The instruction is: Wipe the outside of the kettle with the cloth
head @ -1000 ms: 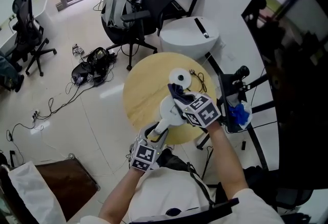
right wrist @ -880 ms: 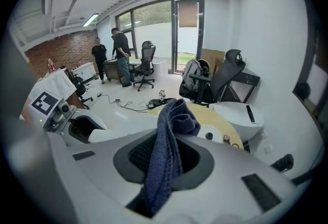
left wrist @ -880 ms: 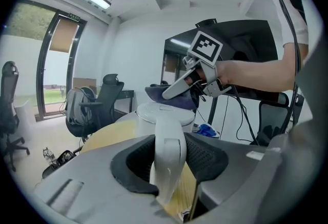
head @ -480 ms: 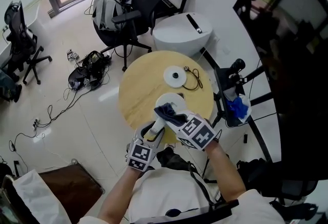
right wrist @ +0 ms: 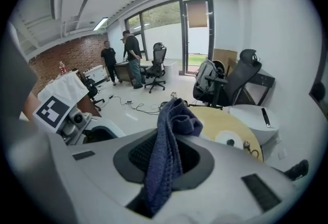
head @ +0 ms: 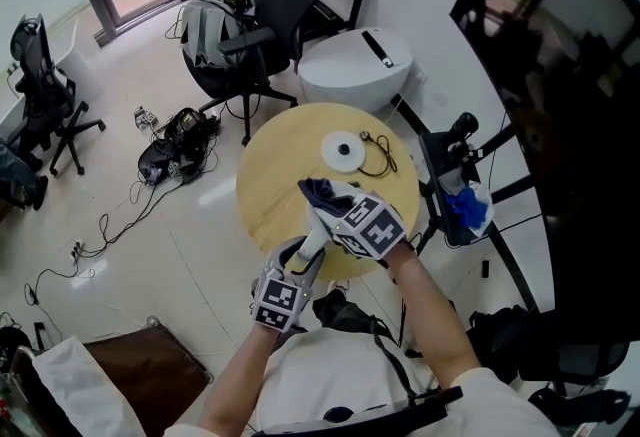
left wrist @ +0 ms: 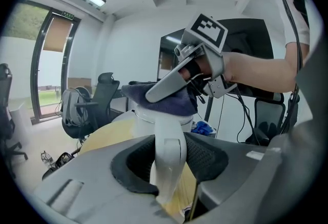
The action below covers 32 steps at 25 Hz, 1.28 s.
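Since the earlier frames, the right gripper (right wrist: 165, 164) had carried the cloth (right wrist: 171, 130) from farther out over the table back toward the person, and it now sat on top of the kettle (left wrist: 165, 130). The round wooden table (head: 268, 187) lay below, and the kettle was held above its near edge, off its white base (head: 342, 149). The left gripper (left wrist: 171, 159) was clamped on the kettle's handle. The right gripper's jaws pinched the dark blue cloth, whose free end draped over the lid. To wipe well, the cloth should probably be pressed flat and drawn down the wall while the handle grip stays firm. The left forearm reached forward, nearly level. The right wrist angled steeply down across the kettle.
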Each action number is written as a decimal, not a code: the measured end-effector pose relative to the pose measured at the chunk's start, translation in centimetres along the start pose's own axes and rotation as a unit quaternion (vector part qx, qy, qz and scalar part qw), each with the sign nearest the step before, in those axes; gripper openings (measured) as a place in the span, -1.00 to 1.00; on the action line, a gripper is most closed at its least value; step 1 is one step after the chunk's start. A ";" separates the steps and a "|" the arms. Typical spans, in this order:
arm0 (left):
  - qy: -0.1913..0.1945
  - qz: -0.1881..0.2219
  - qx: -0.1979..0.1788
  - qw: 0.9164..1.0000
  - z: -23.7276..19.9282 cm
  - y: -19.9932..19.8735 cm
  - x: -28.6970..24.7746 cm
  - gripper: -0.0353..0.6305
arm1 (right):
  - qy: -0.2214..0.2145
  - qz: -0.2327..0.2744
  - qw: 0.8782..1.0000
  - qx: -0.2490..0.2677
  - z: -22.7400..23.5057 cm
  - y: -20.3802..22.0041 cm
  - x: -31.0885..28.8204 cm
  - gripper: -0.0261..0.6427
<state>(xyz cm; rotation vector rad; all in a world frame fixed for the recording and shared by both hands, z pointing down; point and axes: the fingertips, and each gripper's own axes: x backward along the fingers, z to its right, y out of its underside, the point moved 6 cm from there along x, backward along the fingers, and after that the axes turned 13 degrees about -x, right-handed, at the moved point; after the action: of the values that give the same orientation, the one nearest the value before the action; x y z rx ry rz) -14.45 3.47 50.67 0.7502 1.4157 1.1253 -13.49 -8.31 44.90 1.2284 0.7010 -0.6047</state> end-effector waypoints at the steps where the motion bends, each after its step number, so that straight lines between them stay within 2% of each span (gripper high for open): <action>1: 0.000 -0.001 0.001 1.000 0.0 0.0 0.0 -0.39 | 0.004 0.006 1.000 -0.011 0.7 0.0 0.1 -0.72; 4: -0.001 -0.001 0.000 1.000 0.0 0.1 -0.1 -0.39 | 0.015 0.023 0.999 -0.031 1.8 0.1 0.7 -0.72; 8: -0.002 0.013 0.006 1.000 0.0 0.0 0.0 -0.37 | 0.009 0.072 0.997 -0.036 0.7 0.7 3.8 -0.72; 9: 0.000 0.022 0.011 1.000 -0.1 -0.1 0.2 -0.33 | 0.006 0.084 0.996 -0.040 0.2 1.1 4.8 -0.72; 11: 0.008 0.041 0.010 0.999 -0.2 -0.6 0.8 -0.01 | -0.003 0.102 0.993 -0.059 -0.7 2.4 6.4 -0.72; 12: 0.011 0.044 0.005 0.999 -0.1 -0.7 1.0 0.00 | -0.009 0.108 0.991 -0.073 -1.1 3.3 7.0 -0.72; 15: 0.015 0.033 -0.005 0.999 -0.2 0.2 1.8 -0.06 | -0.025 0.107 0.988 -0.107 -2.4 6.1 7.7 -0.72; 19: 0.020 0.018 -0.002 1.000 -0.4 1.8 1.8 -0.16 | -0.047 0.093 0.986 -0.127 -4.2 8.4 6.5 -0.72; 22: 0.020 0.019 -0.007 1.000 -0.2 1.8 1.6 -0.37 | -0.054 0.082 0.986 -0.138 -4.4 9.1 5.0 -0.72; 27: 0.025 0.011 -0.025 0.999 -0.1 1.7 1.6 -0.41 | -0.070 0.085 0.976 -0.186 -4.0 10.0 3.3 -0.72; 32: 0.040 0.004 -0.036 0.999 -0.2 1.6 1.5 -0.41 | -0.079 0.072 0.973 -0.206 -3.7 11.2 2.5 -0.72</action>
<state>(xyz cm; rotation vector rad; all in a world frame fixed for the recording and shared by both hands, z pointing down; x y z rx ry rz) -15.18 5.36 51.62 0.6675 1.4325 1.2183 -4.07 -2.19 49.33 0.8259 0.5619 -0.4052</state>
